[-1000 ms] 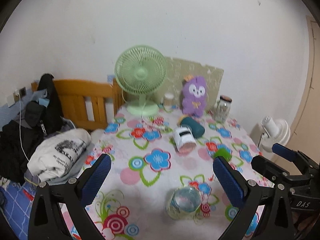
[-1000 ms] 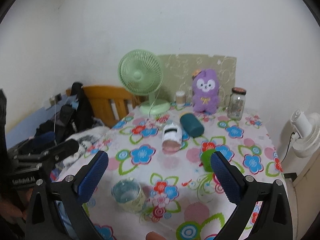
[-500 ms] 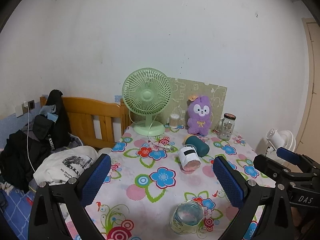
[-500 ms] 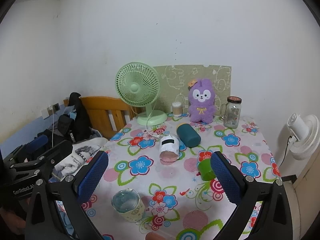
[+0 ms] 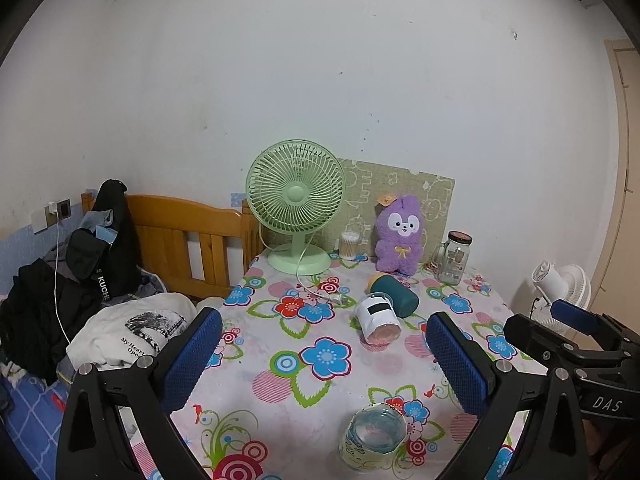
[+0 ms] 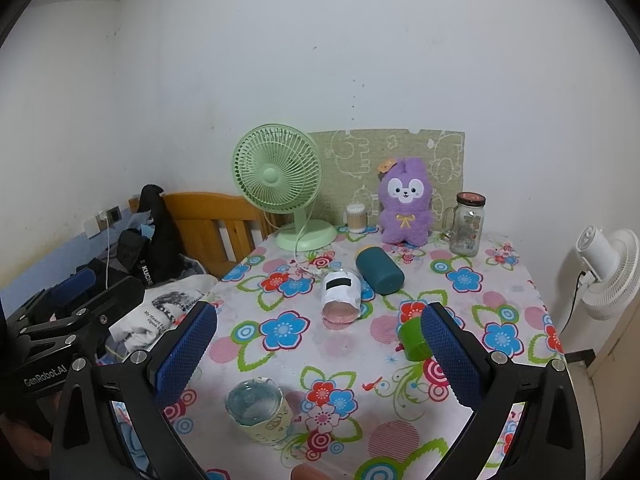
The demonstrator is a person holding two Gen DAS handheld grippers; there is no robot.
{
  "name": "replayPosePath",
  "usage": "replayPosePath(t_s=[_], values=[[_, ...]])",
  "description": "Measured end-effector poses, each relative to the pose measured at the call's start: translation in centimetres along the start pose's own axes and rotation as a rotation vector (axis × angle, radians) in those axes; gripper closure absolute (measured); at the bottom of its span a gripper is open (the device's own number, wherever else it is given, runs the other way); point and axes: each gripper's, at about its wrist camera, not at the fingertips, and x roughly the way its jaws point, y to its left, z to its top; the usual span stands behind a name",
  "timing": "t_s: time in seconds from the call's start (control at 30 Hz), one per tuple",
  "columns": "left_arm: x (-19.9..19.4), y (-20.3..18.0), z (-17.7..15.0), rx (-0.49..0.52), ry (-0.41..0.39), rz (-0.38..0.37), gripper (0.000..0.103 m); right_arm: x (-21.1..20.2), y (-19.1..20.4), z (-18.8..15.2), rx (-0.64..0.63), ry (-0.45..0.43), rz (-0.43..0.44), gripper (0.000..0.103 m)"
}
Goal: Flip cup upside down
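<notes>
A clear glass cup with a pale yellow printed band (image 5: 373, 439) stands upright, mouth up, near the front edge of the flowered table; it also shows in the right wrist view (image 6: 259, 407). My left gripper (image 5: 326, 364) is open and empty, held above and behind the cup. My right gripper (image 6: 320, 354) is open and empty, with the cup low between its fingers, nearer the left one. A white cup (image 6: 341, 294), a dark teal cup (image 6: 380, 271) and a small green cup (image 6: 414, 339) lie on their sides further back.
At the table's back stand a green desk fan (image 6: 282, 184), a purple plush toy (image 6: 405, 204), a lidded glass jar mug (image 6: 466, 224) and a cotton swab jar (image 6: 356, 218). A bed with clothes (image 5: 100, 300) is left. A white floor fan (image 6: 610, 270) is right.
Both grippers have pulled back and tilted upward, so the table sits lower and farther in both views. Both stay open and empty. The cups have not moved.
</notes>
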Motion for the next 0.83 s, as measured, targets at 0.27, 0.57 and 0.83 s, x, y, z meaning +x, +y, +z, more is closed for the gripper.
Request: replayPosePath(t_s=[0.27,0.57,0.83], values=[[-0.03,-0.03,0.05,-0.004,0.005,0.003,0.0,-0.04,0.07,-0.03,0.0,-0.001,0.005,0.0],[-0.06,-0.02,0.08,-0.005,0.001,0.002,0.0,-0.11,0.22,-0.05,0.0,0.0,0.012,0.0],[-0.08,-0.26,0.3,-0.005,-0.002,-0.003,0.0,-0.06,0.3,-0.03,0.0,0.0,0.013,0.0]])
